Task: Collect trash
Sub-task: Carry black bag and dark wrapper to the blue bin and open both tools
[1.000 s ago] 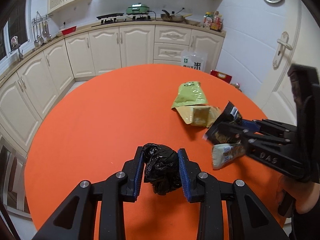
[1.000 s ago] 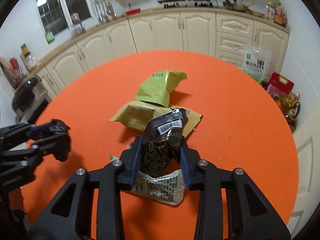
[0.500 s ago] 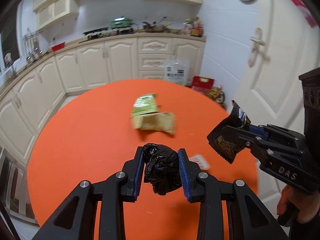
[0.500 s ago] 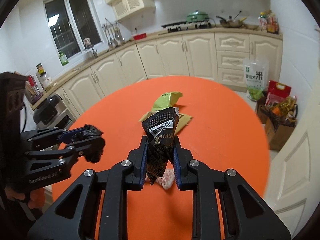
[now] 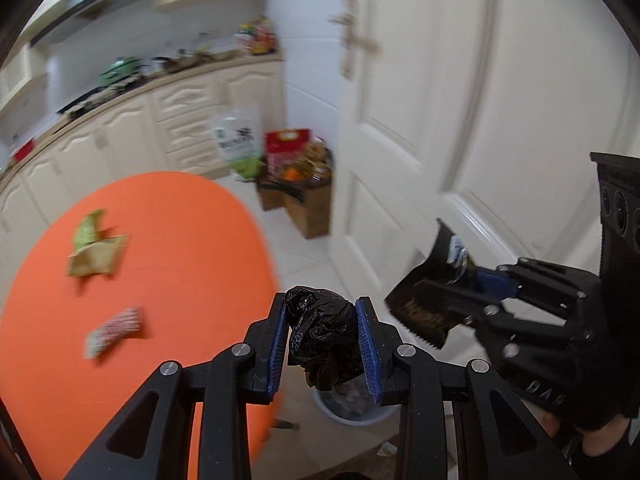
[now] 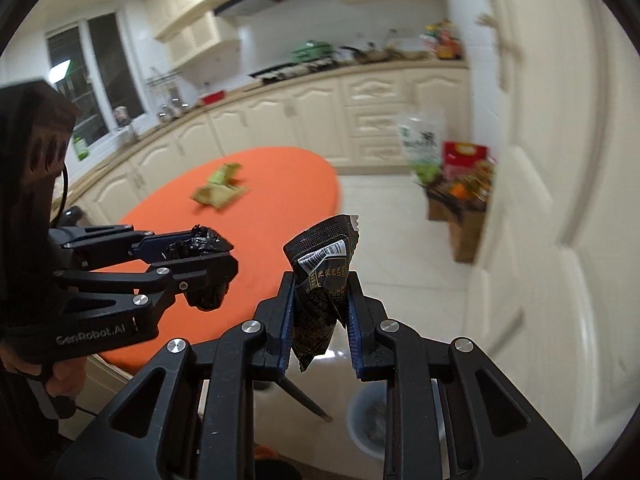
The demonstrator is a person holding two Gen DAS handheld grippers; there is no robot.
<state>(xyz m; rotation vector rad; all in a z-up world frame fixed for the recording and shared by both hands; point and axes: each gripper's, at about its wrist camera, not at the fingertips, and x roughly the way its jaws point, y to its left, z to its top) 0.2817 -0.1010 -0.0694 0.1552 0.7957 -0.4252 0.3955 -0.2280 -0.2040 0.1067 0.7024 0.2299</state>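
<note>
Left wrist view first: my left gripper (image 5: 323,340) is clenched on a crumpled black plastic bag (image 5: 325,340), and beside it my right gripper (image 6: 321,320) pinches a dark snack wrapper (image 6: 320,280) upright between its pads. A second ago both tools hung over the orange table with the wrapper just off the cloth; now I've swung them right, past the table's edge, and a pale waste bin (image 5: 352,406) shows on the floor directly below the bag. In the right wrist view the same bin (image 6: 370,420) sits low and slightly right of the wrapper. I judge that puts me in the carry-to-bin step, with both releases near.

Left behind on the orange table (image 5: 168,280) are a green packet (image 5: 89,228), a tan packet (image 5: 96,258) touching it, and a red-and-white striped wrapper (image 5: 116,330) nearer me, so more trips remain. Beyond: white floor tiles, a cream door (image 5: 460,120), cream cabinets (image 6: 304,120), and a box of groceries (image 5: 300,184) by the wall. Everything is motion-blurred.
</note>
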